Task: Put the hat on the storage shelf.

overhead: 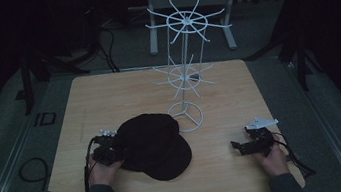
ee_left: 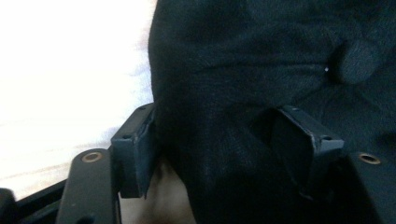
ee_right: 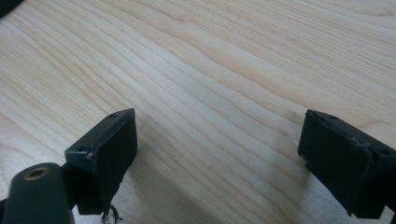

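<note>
While the person's left gripper (overhead: 111,152) sat pushed up against the near-left edge of the black cap (overhead: 155,146), the whole business turned on how that cap lay to the claw: its crown bulged to the right of the gripper, and the brim ran off toward the near right, so the long axis went slantwise from far left to near right across the table (overhead: 108,97). In the left gripper view the jaws stood spread, with a fold of the cap's cloth (ee_left: 224,140) lying between them; the left pad (ee_left: 137,149) was at the cloth's edge and the right one pressed a dent into the crown, yet I judged it not a real pinch. The right gripper (overhead: 246,147) rested well apart on the right side of the table, its jaws wide over bare wood (ee_right: 210,93) and holding nothing. So the left hand was plainly the nearer. Beyond the cap, just beside its far right edge, stood the white wire rack (overhead: 183,74), upright, its hooks bare, which I took for the cap's destination
</note>
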Demonstrator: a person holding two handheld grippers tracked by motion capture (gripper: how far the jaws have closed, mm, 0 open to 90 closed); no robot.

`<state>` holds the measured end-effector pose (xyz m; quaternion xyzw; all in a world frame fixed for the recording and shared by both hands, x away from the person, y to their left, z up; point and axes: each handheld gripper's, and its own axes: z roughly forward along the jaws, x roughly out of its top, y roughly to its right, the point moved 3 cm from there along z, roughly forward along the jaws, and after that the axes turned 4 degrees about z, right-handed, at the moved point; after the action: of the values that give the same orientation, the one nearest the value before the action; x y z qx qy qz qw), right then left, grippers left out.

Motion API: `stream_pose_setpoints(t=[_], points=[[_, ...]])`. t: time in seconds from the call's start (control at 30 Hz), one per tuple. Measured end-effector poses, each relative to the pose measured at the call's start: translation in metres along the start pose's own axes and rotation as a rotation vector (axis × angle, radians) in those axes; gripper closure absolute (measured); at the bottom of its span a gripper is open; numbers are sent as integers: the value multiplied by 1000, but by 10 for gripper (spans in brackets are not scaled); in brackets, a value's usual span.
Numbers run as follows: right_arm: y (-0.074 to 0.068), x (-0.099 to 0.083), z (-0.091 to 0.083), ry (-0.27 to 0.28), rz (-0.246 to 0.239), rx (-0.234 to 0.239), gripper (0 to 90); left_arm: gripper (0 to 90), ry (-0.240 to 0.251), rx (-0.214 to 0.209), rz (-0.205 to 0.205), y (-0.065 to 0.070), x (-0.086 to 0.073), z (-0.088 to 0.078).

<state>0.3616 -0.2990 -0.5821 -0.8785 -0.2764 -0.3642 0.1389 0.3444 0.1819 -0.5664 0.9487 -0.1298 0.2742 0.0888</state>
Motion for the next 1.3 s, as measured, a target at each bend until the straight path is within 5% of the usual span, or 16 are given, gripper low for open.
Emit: stream_pose_setpoints(t=[0.2, 0.37, 0.67, 1.07, 1.3], points=[[0, 0, 0, -1, 3, -1, 117, 610, -21, 30, 19, 2, 5, 1], [0, 0, 0, 0, 3, -1, 117, 719, 28, 24, -43, -6, 5, 0], [0, 0, 0, 0, 3, -1, 116, 757, 106, -7, -80, -21, 9, -18], [0, 0, 0, -1, 5, -1, 117, 762, 210, -34, -62, -34, 25, -53], [0, 0, 0, -1, 5, -1, 117, 763, 255, -7, -7, -38, 39, -74]])
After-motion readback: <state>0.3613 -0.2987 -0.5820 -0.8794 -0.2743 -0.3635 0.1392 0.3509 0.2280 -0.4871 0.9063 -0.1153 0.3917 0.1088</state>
